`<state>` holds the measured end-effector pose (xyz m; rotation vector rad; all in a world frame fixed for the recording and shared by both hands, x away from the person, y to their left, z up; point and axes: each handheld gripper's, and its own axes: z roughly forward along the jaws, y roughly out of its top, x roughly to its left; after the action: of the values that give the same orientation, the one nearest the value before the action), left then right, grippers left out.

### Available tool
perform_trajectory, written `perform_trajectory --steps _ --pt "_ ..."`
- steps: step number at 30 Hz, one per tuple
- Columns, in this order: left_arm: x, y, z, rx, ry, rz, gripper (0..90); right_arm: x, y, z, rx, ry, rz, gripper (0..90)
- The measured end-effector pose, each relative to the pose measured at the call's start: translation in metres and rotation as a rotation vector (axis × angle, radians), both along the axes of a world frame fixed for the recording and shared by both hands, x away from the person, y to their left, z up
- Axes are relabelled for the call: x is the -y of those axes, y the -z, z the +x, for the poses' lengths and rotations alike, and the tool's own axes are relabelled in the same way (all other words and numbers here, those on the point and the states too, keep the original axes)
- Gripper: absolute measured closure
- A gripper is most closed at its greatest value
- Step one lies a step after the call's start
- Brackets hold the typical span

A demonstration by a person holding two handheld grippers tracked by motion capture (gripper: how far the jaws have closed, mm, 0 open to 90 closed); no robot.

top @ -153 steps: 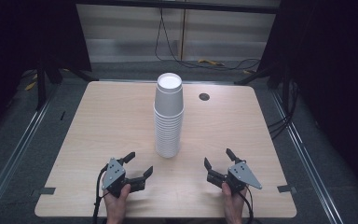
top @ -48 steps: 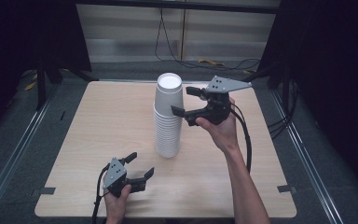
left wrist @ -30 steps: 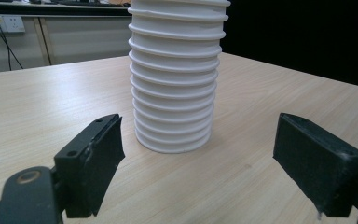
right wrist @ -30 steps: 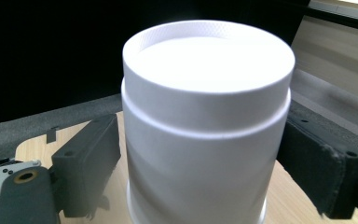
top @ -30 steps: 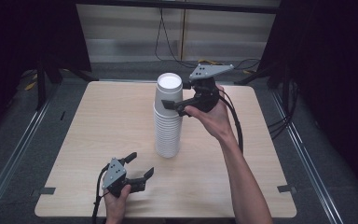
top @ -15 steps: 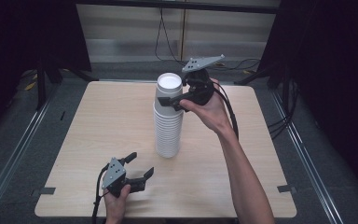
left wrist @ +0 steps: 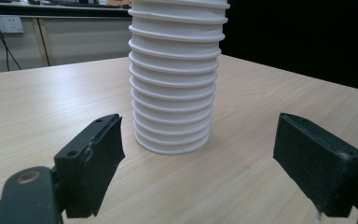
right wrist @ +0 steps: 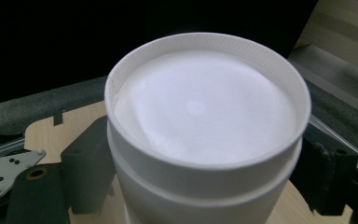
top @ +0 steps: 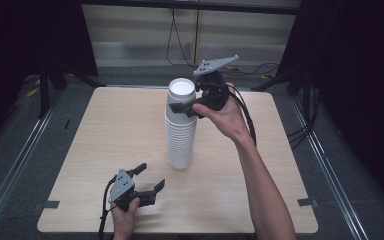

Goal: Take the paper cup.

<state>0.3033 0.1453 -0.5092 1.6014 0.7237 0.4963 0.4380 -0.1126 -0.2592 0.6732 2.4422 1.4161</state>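
A tall stack of white paper cups (top: 181, 127) stands upside down a little above the middle of the high view, on the pale wooden bench (top: 105, 130). The right tongs (top: 192, 104) are raised to the top of the stack, held by the right hand (top: 227, 117), whose forearm runs down to the lower right of the frame. In the right gripper view the top cup (right wrist: 205, 126) sits between the two black jaws, one at the lower left of the frame and one at the lower right, both close against the cup's sides just below its rim; whether they actually press on it cannot be told.

The left tongs (top: 147, 181) rest low on the bench at the lower left of the high view, in the left hand (top: 125, 212), well apart from the stack. In the left gripper view their jaws stand wide apart with nothing between them, and the ribbed lower part of the stack rises behind them at the frame's centre.
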Motion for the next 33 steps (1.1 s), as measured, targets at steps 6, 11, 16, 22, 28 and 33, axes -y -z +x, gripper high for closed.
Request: perform_trajectory --steps 6,11,16,22,28,33 --pt "-0.001 0.000 0.000 0.003 0.010 0.013 15.7 -0.001 -0.001 -0.001 0.023 -0.002 -0.004 19.4" --pt "0.001 0.000 0.000 0.000 0.007 -0.009 15.7 -0.001 -0.001 -0.001 0.028 -0.005 -0.003 19.5" --pt "0.001 0.000 0.000 0.001 0.008 -0.009 15.7 -0.001 -0.002 -0.001 0.032 -0.010 -0.009 19.6" --pt "0.001 0.000 0.000 0.006 0.014 0.004 15.7 0.001 -0.009 -0.001 0.037 -0.017 0.025 19.8" --pt "0.001 0.000 0.000 0.005 0.013 0.003 15.7 0.002 -0.013 -0.001 0.038 -0.018 0.041 19.9" --pt "0.001 0.000 0.000 0.001 0.010 -0.005 15.7 0.006 -0.019 -0.002 0.044 -0.016 0.078 20.4"
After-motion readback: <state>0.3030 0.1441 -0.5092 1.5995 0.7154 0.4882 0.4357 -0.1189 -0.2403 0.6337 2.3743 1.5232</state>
